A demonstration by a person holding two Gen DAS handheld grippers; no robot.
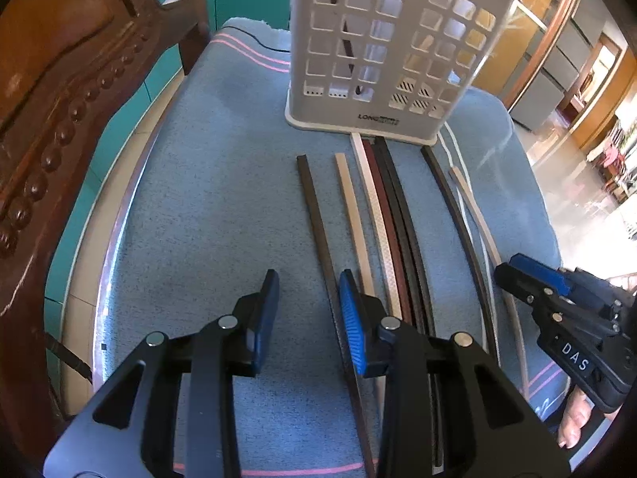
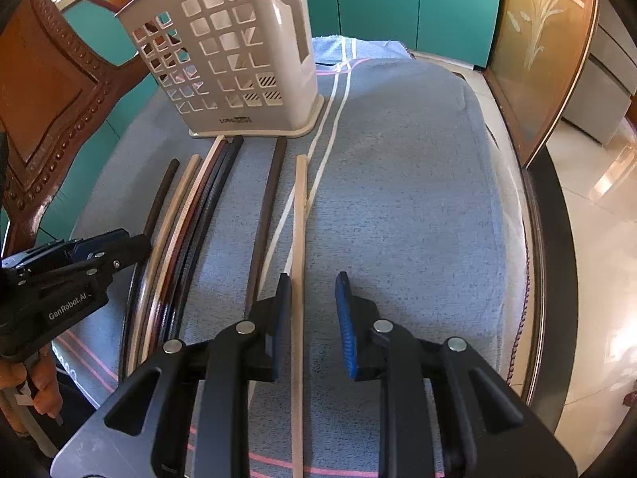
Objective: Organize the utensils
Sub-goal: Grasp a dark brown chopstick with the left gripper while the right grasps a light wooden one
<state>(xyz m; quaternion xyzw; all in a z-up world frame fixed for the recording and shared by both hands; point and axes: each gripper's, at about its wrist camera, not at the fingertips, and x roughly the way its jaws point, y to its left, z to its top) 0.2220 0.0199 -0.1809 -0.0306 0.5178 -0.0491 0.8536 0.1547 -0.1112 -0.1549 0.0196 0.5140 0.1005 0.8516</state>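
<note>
Several chopsticks, dark and pale, lie side by side on a blue towel [image 1: 223,199] in front of a white perforated utensil holder [image 1: 382,47] [image 2: 231,59]. A dark stick [image 1: 346,40] shows through the holder's holes. My left gripper [image 1: 308,310] hangs low over the towel, jaws partly apart. The leftmost dark chopstick [image 1: 316,215] runs between them against the right pad [image 1: 352,326], unpinched. My right gripper [image 2: 312,310] is open around the rightmost pale chopstick [image 2: 299,239], which lies beside its left finger [image 2: 282,306]. Each gripper shows in the other's view: right [image 1: 513,269], left [image 2: 131,241].
A carved wooden chair back [image 1: 59,99] [image 2: 51,91] stands at the left behind the round table's rim [image 2: 537,279]. Teal cabinets [image 2: 398,0] are behind, a glass-fronted wooden door [image 2: 537,59] at the right. A person's hand [image 2: 40,390] holds the left gripper.
</note>
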